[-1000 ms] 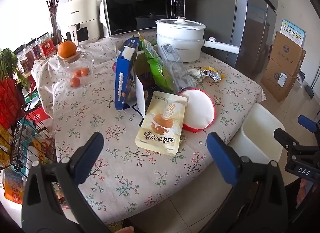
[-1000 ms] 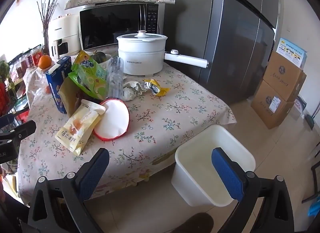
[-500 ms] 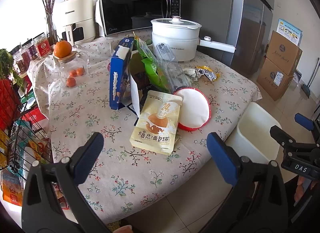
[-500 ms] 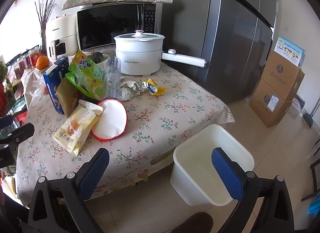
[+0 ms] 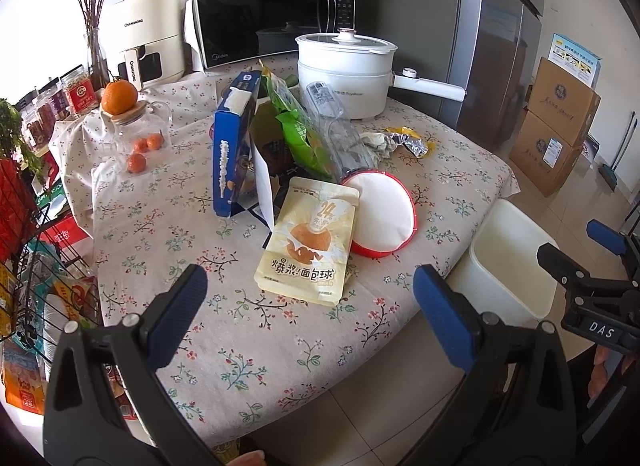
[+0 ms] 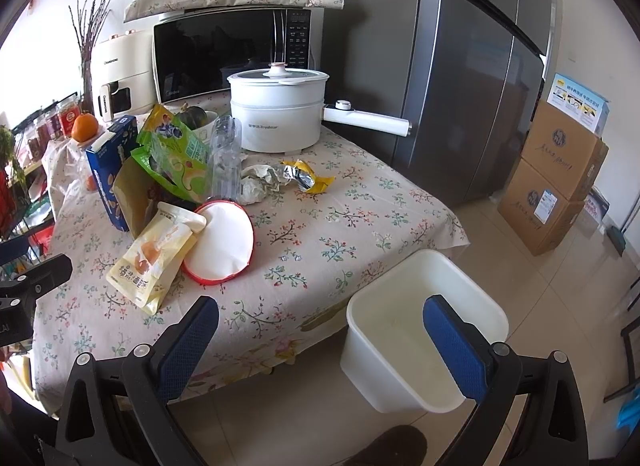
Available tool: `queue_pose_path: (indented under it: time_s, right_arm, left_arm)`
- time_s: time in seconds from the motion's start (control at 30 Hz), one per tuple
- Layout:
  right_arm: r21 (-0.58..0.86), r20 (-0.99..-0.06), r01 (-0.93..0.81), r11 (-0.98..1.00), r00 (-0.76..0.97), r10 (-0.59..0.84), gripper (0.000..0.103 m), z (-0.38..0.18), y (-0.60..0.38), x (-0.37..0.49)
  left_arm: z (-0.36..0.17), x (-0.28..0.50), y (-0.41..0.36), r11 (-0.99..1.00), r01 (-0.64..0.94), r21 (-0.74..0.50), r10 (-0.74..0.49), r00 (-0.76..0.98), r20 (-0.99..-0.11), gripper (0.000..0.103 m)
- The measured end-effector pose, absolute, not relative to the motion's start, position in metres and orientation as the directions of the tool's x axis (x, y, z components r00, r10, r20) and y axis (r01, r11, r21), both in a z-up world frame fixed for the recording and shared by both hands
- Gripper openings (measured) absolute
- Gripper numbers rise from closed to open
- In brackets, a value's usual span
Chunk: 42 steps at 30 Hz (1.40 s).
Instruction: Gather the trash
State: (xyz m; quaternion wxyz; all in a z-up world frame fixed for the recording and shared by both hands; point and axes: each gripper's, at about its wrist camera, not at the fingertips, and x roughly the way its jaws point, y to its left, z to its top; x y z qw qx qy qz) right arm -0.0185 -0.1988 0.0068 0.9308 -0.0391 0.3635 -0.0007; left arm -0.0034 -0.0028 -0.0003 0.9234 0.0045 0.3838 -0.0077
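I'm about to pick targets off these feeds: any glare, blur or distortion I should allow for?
Left wrist view: sharp, daylight from the left washes out the wall, fisheye bends the fridge edge, dark corners. Right wrist view: sharp too, soft reflections on the microwave door, the white bin evenly lit, straight lines bow near the rim.

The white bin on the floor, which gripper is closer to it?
Right. The right gripper hangs just above the white bin; the left gripper is over the table, bin off to its right.
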Motion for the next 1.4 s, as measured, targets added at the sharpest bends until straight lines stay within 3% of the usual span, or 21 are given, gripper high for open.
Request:
queue_pose_path:
  time_s: [1.4]
  right_arm:
    - [-0.077, -0.679, -0.027, 0.997, 0.733, -0.033, 0.103, 0.0074, -0.1985, -0.0174]
  left_arm:
    - [-0.0015, -0.0036, -0.0049, 1.000, 0.023, -0.005, -0.020, 0.704, -0.710, 0.102]
